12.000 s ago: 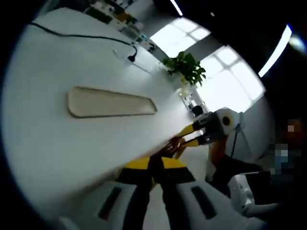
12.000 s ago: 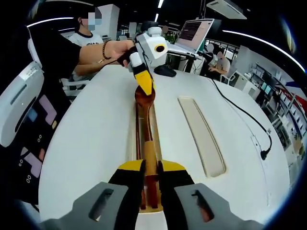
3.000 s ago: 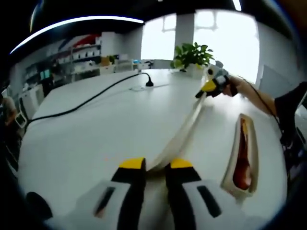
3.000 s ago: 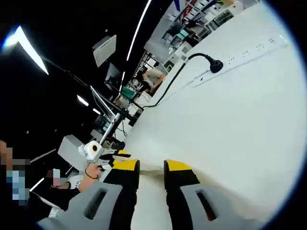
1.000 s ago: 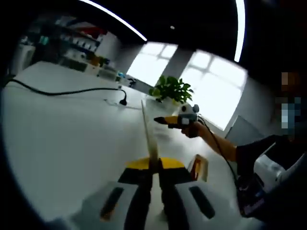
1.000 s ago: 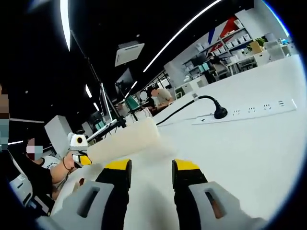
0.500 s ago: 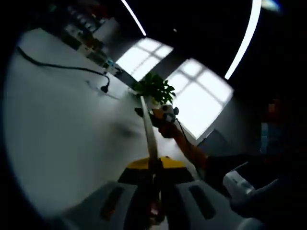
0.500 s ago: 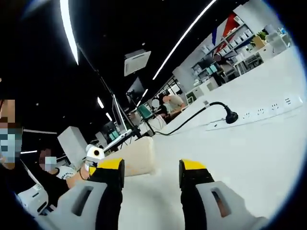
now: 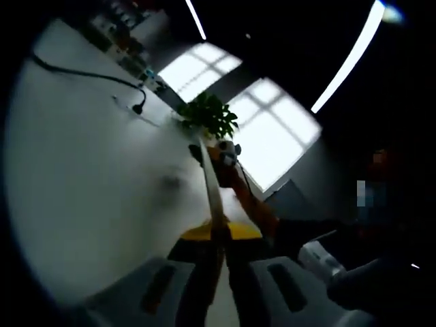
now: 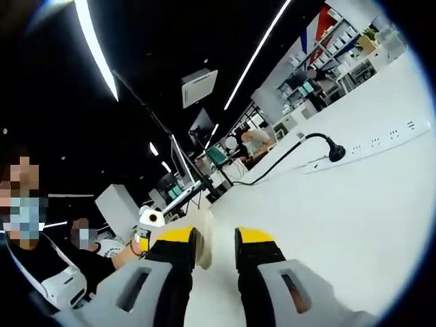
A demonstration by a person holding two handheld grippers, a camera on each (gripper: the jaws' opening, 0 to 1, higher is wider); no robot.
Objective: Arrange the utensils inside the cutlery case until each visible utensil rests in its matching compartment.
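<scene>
Beige lid (image 9: 212, 194), edge-on, pinched by the closed left gripper (image 9: 219, 240); right gripper (image 10: 214, 246) nips its far end (image 10: 203, 235). Uneven pulls could twist it free over the surface (image 9: 88, 177).

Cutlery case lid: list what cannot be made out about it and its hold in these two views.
- Lid, left gripper view: seen edge-on as a thin strip, so its faces are hidden.
- Lid, right gripper view: seen end-on and foreshortened between the jaws. Whether the right gripper clamps it is unclear.
- Right gripper, left gripper view: small and blurred at the lid's far end.
- Where the utensils lie: cannot be judged from either view.
</scene>
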